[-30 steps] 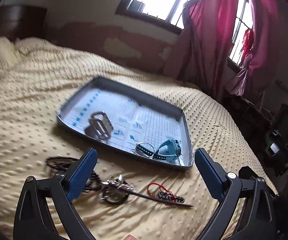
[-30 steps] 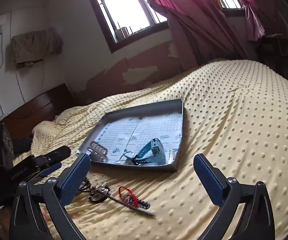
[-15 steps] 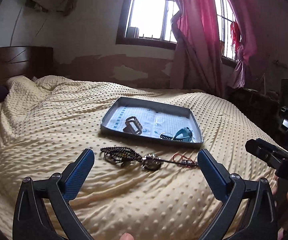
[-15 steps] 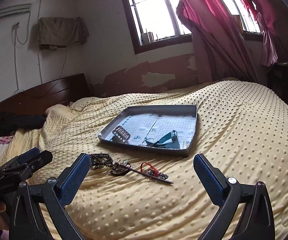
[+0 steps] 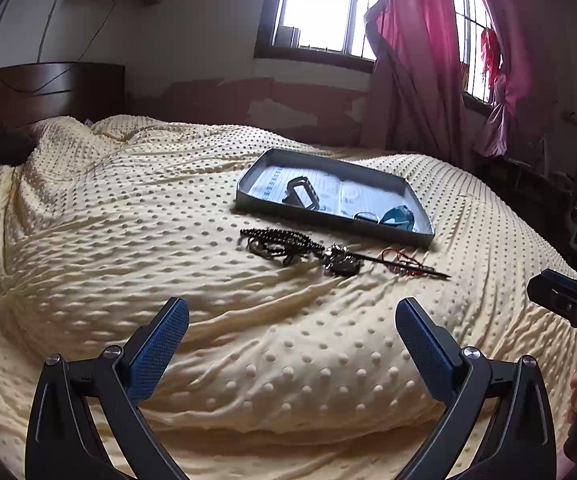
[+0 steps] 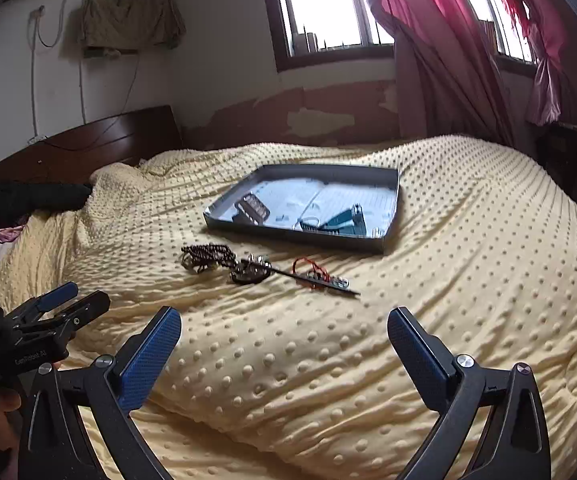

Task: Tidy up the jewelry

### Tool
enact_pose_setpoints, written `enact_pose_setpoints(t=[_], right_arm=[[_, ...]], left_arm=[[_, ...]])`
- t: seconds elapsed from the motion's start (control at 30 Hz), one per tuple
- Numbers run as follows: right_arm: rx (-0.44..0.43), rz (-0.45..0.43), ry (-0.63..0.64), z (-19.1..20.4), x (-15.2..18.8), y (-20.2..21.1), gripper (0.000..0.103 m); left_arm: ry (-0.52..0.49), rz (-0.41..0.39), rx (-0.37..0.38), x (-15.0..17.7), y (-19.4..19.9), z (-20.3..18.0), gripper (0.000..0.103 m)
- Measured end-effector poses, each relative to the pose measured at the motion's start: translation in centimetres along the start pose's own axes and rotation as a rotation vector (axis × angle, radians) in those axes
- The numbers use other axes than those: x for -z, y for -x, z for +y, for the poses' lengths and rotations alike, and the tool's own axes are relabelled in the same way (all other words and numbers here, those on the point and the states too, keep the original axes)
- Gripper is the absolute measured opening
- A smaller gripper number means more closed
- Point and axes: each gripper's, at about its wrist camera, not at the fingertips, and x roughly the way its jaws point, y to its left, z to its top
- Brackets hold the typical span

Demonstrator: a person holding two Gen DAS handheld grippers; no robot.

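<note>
Chain [image 6: 207, 257] and brooch [image 6: 250, 271] details are too tiny to make out; tray [image 5: 328, 222] wall hides part of the watch [image 5: 399, 216].

The left gripper [image 5: 292, 316] hangs with jaws spread wide above a yellow dotted bedspread [image 5: 136, 240]. Toward the bed's far side, a grey tray [image 5: 328, 166] holds a metal bracelet [image 5: 302, 192] and a teal watch [image 5: 400, 215]. Just beside the tray's near edge lie a dark bead necklace [image 5: 276, 240], a hairpin [image 5: 368, 259] and a red cord bracelet [image 5: 400, 258].
</note>
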Motion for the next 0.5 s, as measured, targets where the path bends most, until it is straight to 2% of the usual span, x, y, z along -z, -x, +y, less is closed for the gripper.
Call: enact_pose_setpoints(t=[0.2,0.5], right_arm=[[0.01,0.064,-0.037,-0.2,0.7,-1.5,0.103],[0.011,0.122,-0.056,-0.4,1.2,-3.2,0.103]], left_arm=[[-0.001,0.045,0.02,0.5,-0.5,0.5,0.101],[0.04,0.087,-0.003,0.4,-1.9,1.7,0.101]])
